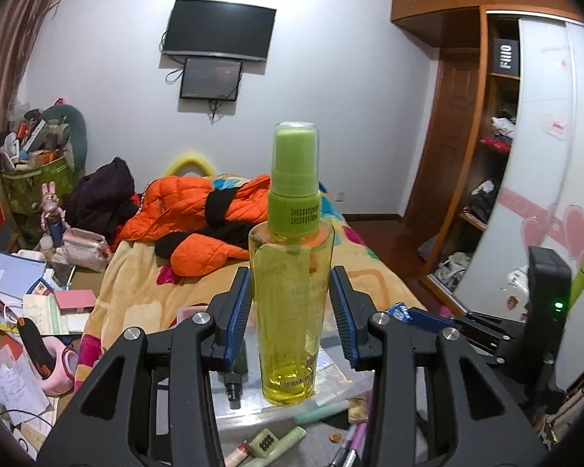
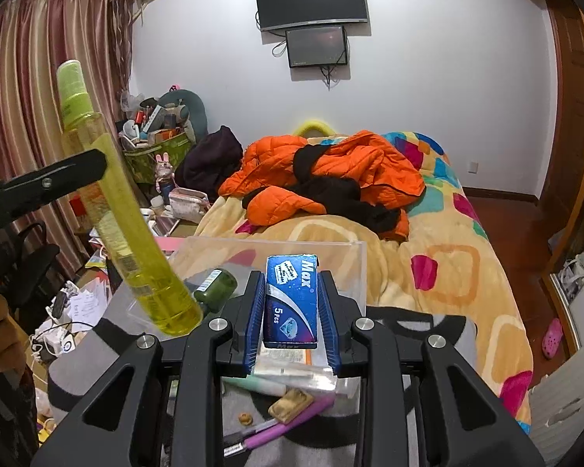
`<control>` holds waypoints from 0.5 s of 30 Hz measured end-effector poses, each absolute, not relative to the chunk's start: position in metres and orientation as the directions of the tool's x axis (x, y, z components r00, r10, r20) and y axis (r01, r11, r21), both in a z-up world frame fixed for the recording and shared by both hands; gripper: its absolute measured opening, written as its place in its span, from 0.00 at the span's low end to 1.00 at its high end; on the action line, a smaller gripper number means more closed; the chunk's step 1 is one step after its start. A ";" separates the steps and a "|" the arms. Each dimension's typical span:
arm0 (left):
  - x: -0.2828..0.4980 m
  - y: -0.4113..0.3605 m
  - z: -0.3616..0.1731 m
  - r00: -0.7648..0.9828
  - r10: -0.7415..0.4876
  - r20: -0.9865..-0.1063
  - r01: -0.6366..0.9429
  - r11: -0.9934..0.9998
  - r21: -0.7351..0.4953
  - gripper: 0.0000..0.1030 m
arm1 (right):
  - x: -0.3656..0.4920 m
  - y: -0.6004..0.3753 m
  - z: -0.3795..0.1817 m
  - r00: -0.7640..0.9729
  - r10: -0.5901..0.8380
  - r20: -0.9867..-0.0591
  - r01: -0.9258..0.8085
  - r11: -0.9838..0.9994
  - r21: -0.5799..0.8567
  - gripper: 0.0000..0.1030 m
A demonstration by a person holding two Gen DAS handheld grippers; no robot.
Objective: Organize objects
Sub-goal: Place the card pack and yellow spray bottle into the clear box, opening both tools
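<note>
The left gripper [image 1: 291, 299] clamps its ribbed blue pads on one tall spray bottle [image 1: 290, 272], clear yellow plastic with a ridged green collar and a see-through cap, standing upright between the fingers. The right gripper [image 2: 291, 311] pinches one small flat blue cardboard box [image 2: 291, 301] printed "Max". Just beyond and below the right gripper sits a clear plastic bin [image 2: 354, 268], one dark green bottle [image 2: 216, 288] lying inside. Farther off, a puffy orange quilted jacket [image 2: 331, 171] is heaped on the patterned bed [image 2: 447, 272].
</note>
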State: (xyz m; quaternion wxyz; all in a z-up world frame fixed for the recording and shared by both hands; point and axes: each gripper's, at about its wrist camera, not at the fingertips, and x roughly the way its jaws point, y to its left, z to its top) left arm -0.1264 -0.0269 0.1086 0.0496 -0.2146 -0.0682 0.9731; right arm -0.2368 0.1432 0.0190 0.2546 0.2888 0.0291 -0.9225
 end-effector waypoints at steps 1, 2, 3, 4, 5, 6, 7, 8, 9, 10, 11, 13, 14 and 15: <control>-0.130 -0.026 0.106 -0.901 0.121 -0.418 -0.061 -0.986 -0.153 0.39 | -0.239 0.142 0.018 -0.702 -0.452 -0.550 0.488 -0.868 0.091 0.24; -0.134 -0.026 0.102 -0.897 0.116 -0.426 -0.055 -0.987 -0.151 0.39 | -0.242 0.140 0.015 -0.699 -0.449 -0.556 0.487 -0.869 0.088 0.24; -0.137 -0.025 0.100 -0.895 0.115 -0.431 -0.054 -0.987 -0.149 0.39 | -0.244 0.139 0.014 -0.698 -0.446 -0.560 0.487 -0.869 0.085 0.24; -0.142 -0.023 0.096 -0.889 0.116 -0.444 -0.054 -0.987 -0.150 0.39 | -0.247 0.138 0.011 -0.696 -0.441 -0.566 0.485 -0.871 0.082 0.24; -0.146 -0.021 0.093 -0.882 0.122 -0.455 -0.059 -0.987 -0.151 0.39 | -0.250 0.136 0.009 -0.694 -0.438 -0.571 0.484 -0.872 0.080 0.24; -0.150 -0.019 0.091 -0.876 0.132 -0.465 -0.066 -0.986 -0.156 0.39 | -0.253 0.135 0.007 -0.691 -0.435 -0.577 0.482 -0.872 0.080 0.24; -0.155 -0.018 0.086 -0.867 0.149 -0.476 -0.076 -0.983 -0.169 0.39 | -0.256 0.133 0.006 -0.687 -0.433 -0.583 0.482 -0.873 0.081 0.24; -0.158 -0.018 0.083 -0.859 0.166 -0.485 -0.085 -0.979 -0.183 0.39 | -0.261 0.131 0.002 -0.682 -0.428 -0.593 0.481 -0.873 0.078 0.24; -0.162 -0.018 0.079 -0.848 0.186 -0.496 -0.095 -0.975 -0.203 0.39 | -0.263 0.129 0.000 -0.679 -0.423 -0.600 0.480 -0.874 0.074 0.24; -0.166 -0.019 0.075 -0.837 0.206 -0.506 -0.102 -0.969 -0.227 0.39 | -0.266 0.127 -0.002 -0.676 -0.418 -0.607 0.478 -0.875 0.070 0.24; -0.169 -0.021 0.071 -0.827 0.224 -0.515 -0.107 -0.963 -0.247 0.39 | -0.268 0.125 -0.005 -0.672 -0.413 -0.615 0.478 -0.876 0.066 0.24; -0.175 -0.024 0.064 -0.810 0.256 -0.528 -0.114 -0.952 -0.285 0.39 | -0.274 0.120 -0.011 -0.664 -0.401 -0.631 0.478 -0.877 0.053 0.24; -0.179 -0.027 0.059 -0.798 0.275 -0.537 -0.119 -0.944 -0.307 0.39 | -0.276 0.117 -0.014 -0.661 -0.391 -0.641 0.478 -0.877 0.043 0.24; -0.182 -0.030 0.055 -0.787 0.291 -0.544 -0.122 -0.938 -0.324 0.39 | -0.279 0.116 -0.017 -0.658 -0.385 -0.647 0.478 -0.878 0.037 0.24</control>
